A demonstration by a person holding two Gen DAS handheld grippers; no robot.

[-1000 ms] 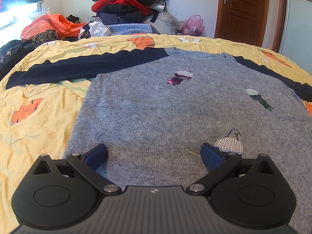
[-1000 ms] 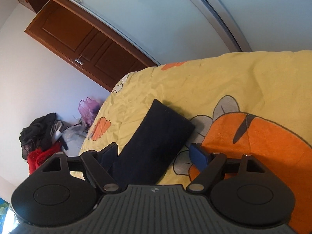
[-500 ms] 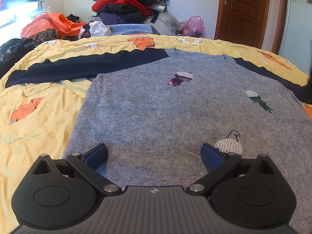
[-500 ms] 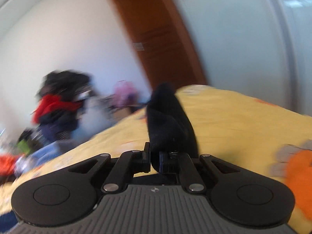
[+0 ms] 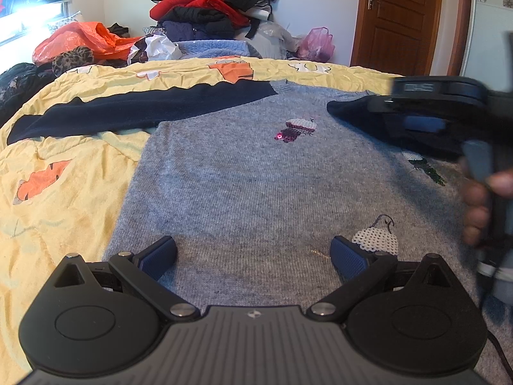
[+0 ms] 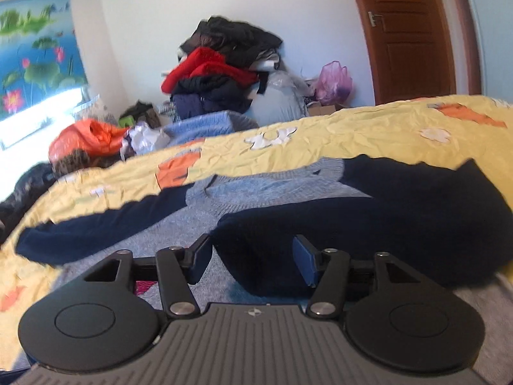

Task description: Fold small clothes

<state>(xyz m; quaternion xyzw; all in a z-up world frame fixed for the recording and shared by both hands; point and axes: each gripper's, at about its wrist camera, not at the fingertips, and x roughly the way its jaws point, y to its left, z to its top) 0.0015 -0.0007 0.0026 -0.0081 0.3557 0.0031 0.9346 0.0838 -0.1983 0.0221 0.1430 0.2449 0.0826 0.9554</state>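
Note:
A grey sweater (image 5: pixel 256 186) with navy sleeves lies flat, front up, on the yellow bedspread (image 5: pixel 64 179). Its left navy sleeve (image 5: pixel 134 112) is stretched out to the left. Its right navy sleeve (image 6: pixel 368 227) is folded across the grey chest. My right gripper (image 6: pixel 253 256) is open, its fingers on either side of the sleeve's cuff end (image 6: pixel 256 247). It shows in the left wrist view (image 5: pixel 423 122) over the sweater's right shoulder. My left gripper (image 5: pixel 253 253) is open and empty, low over the sweater's hem.
A pile of clothes (image 5: pixel 211 9) and an orange bag (image 5: pixel 80 38) lie beyond the bed's far edge. A pink bag (image 5: pixel 315 43) sits by the wooden door (image 5: pixel 404 16). A person's hand (image 5: pixel 481 211) holds the right gripper's handle.
My right gripper shut on the right sleeve's cuff, carried it left over the grey chest, and has now opened around it. My left gripper has stayed still.

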